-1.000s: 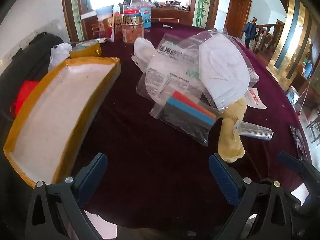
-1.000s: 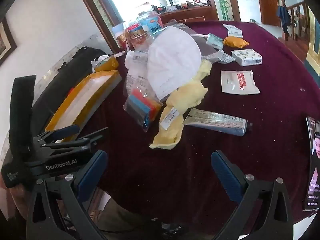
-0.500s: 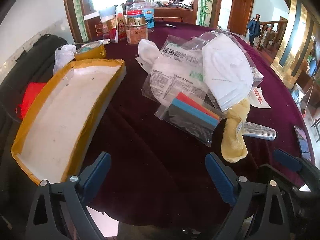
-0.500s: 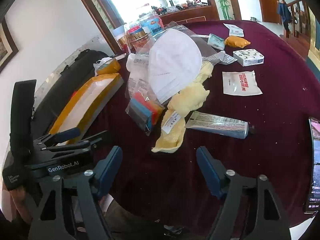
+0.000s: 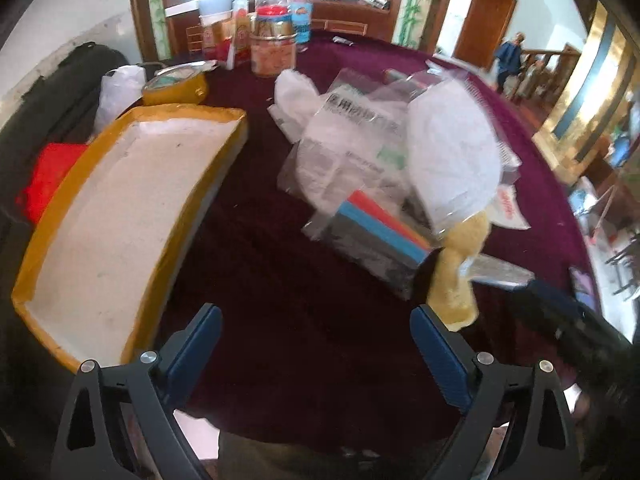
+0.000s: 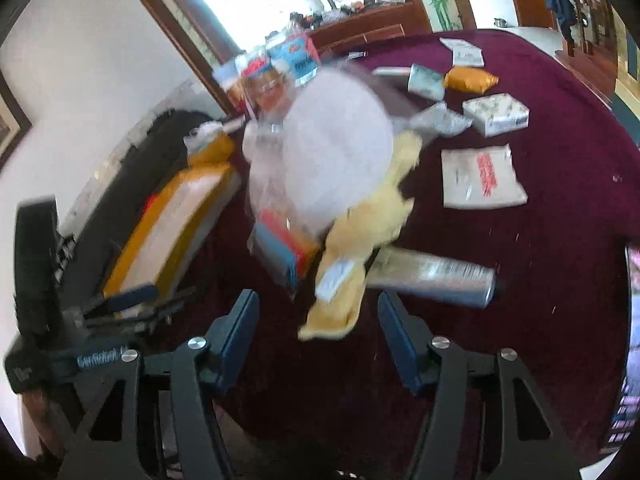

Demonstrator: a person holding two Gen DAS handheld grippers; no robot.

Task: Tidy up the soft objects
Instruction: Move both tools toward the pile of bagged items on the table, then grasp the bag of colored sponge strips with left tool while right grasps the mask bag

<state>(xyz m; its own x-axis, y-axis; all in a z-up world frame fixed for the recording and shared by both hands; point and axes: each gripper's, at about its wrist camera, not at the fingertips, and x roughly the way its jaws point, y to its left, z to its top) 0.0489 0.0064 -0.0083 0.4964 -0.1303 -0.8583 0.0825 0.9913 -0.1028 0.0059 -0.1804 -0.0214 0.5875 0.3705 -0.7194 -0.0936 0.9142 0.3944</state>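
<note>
A crumpled yellow cloth (image 6: 360, 232) lies on the dark red tablecloth, its near end between the fingers of my right gripper (image 6: 317, 304). The jaws are closing and the pads stand clear of the cloth. Behind it are a white mask in a clear bag (image 6: 332, 148) and a bag of coloured strips (image 6: 284, 248). My left gripper (image 5: 316, 316) is open over bare cloth with nothing in it, the yellow-rimmed tray (image 5: 120, 216) to its left. In the left wrist view the yellow cloth (image 5: 460, 276) lies ahead to the right, and the right gripper (image 5: 560, 308) shows as a dark blur.
A silver tube (image 6: 432, 276) lies under the yellow cloth's right side. A white packet with red print (image 6: 480, 176), a tissue pack (image 6: 496, 112) and an orange pouch (image 6: 470, 79) lie farther right. Jars (image 5: 274, 40) and a tape roll (image 5: 176, 84) stand at the back.
My right gripper has moved forward to the yellow cloth and its jaws have narrowed around the cloth's near end. The left gripper has shifted only slightly and stays open.
</note>
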